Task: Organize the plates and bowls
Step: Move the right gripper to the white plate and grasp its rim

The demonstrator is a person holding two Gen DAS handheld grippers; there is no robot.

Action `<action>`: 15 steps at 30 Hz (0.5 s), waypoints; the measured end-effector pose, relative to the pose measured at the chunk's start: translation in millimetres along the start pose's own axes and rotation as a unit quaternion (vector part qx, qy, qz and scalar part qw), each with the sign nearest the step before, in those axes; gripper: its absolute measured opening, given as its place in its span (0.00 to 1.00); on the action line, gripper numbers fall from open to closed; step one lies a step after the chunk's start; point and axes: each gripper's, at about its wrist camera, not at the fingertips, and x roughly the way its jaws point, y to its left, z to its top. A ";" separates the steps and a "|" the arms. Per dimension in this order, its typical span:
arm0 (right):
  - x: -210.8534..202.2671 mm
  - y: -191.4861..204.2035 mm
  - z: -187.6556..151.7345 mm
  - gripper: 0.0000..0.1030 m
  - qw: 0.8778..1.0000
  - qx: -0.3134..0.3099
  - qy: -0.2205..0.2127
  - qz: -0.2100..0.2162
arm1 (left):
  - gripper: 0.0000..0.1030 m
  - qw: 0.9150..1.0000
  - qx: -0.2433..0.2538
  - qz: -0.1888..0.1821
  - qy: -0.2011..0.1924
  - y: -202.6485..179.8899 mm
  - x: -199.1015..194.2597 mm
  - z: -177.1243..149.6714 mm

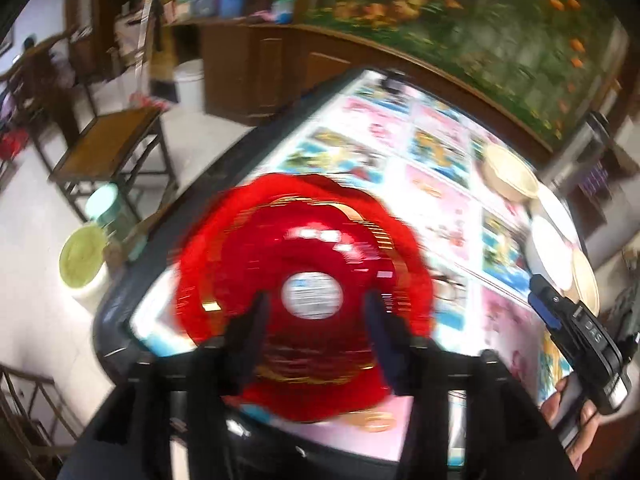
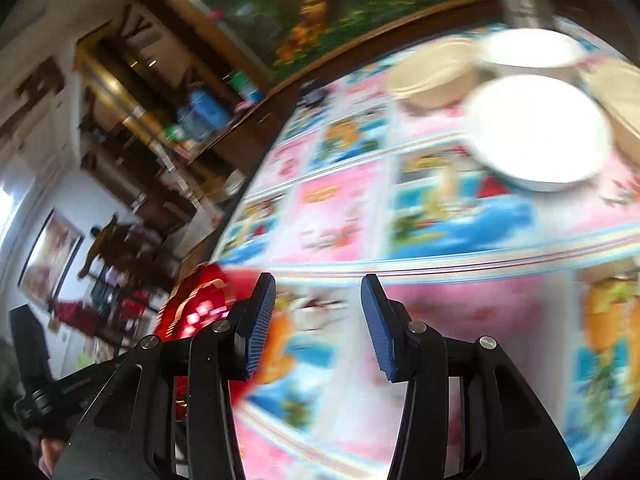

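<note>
A red plate [image 1: 296, 264] with gold trim and a white sticker lies near the table's left corner. My left gripper [image 1: 316, 316] is open, its fingers spread just above the plate's near half, holding nothing. My right gripper [image 2: 318, 312] is open and empty above the patterned tablecloth [image 2: 440, 216]; it also shows in the left wrist view [image 1: 560, 312]. The red plate's edge [image 2: 196, 300] shows left of the right gripper. A white bowl [image 2: 536, 132], a second white bowl [image 2: 528, 50] and a beige bowl [image 2: 436, 72] stand at the far right. The frames are blurred.
Another beige dish [image 2: 620, 96] sits at the right edge. The bowls [image 1: 508, 176] also show in the left wrist view. Beside the table's left edge stand a pale green bucket [image 1: 82, 260], a jar [image 1: 106, 208] and a wooden stool [image 1: 112, 148]. Wooden cabinets [image 1: 272, 64] line the back.
</note>
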 end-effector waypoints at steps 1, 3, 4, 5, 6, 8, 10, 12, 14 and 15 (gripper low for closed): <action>-6.4 -13.7 2.1 0.44 1.000 0.011 -0.005 -0.007 | 0.60 1.000 0.011 -0.005 0.001 -11.5 1.1 0.0; -18.4 -39.3 6.1 0.44 0.999 0.034 -0.014 -0.018 | 0.61 0.999 0.039 -0.020 0.008 -38.6 6.2 -0.1; -25.7 -53.1 9.0 0.43 0.998 0.049 -0.019 -0.021 | 0.63 0.998 0.053 -0.030 0.016 -53.9 10.3 -0.3; -32.3 -64.0 11.0 0.43 0.998 0.060 -0.023 -0.021 | 0.64 0.997 0.062 -0.039 0.024 -66.5 14.5 -0.3; -39.5 -75.3 13.4 0.43 0.997 0.072 -0.029 -0.023 | 0.64 0.996 0.074 -0.049 0.033 -82.7 20.6 -0.5; -52.8 -94.7 18.2 0.43 0.995 0.087 -0.041 -0.031 | 0.64 0.993 0.089 -0.062 0.048 -107.7 31.5 -0.8; -66.4 -111.8 21.1 0.43 0.993 0.099 -0.054 -0.040 | 0.64 0.990 0.104 -0.070 0.065 -134.1 45.7 -1.0; -75.9 -124.7 22.8 0.43 0.991 0.110 -0.059 -0.044 | 0.64 0.988 0.113 -0.073 0.079 -156.2 58.3 -0.7; -80.5 -135.1 24.7 0.43 0.990 0.118 -0.055 -0.044 | 0.64 0.986 0.119 -0.077 0.088 -173.3 67.0 1.4; -80.6 -138.3 25.9 0.43 0.990 0.122 -0.053 -0.042 | 0.64 0.985 0.121 -0.080 0.090 -182.7 71.7 4.3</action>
